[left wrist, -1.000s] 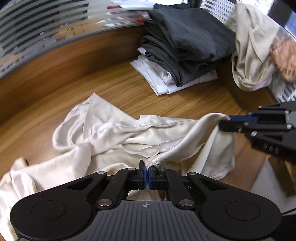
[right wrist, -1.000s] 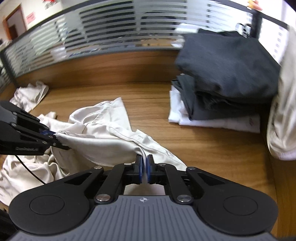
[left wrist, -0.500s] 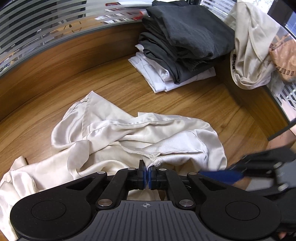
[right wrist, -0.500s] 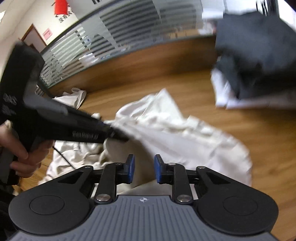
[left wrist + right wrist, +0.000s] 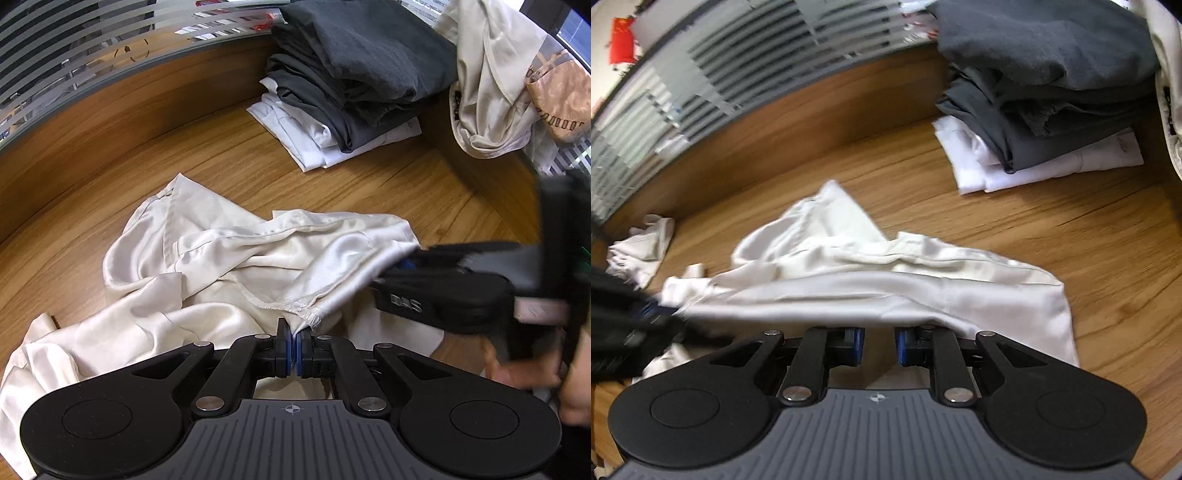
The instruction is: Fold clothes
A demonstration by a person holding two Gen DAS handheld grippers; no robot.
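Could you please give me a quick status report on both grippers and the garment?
Left gripper shut on cream garment hem. Right gripper open, fingers apart at garment's near edge. Folded stack clear at the back; nothing in the way.

A wooden bench point(image 5: 388, 192) with a raised wood rim point(image 5: 110, 110) fills the frame; striped frosted glass point(image 5: 74, 40) runs along the upper left.

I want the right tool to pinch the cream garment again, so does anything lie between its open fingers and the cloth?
Nothing visible does. The right tool is open, its blue pads apart with the cream garment lying directly ahead of them. The left tool pinches a hem further along, off to the side. The stack of folded clothes sits well beyond.
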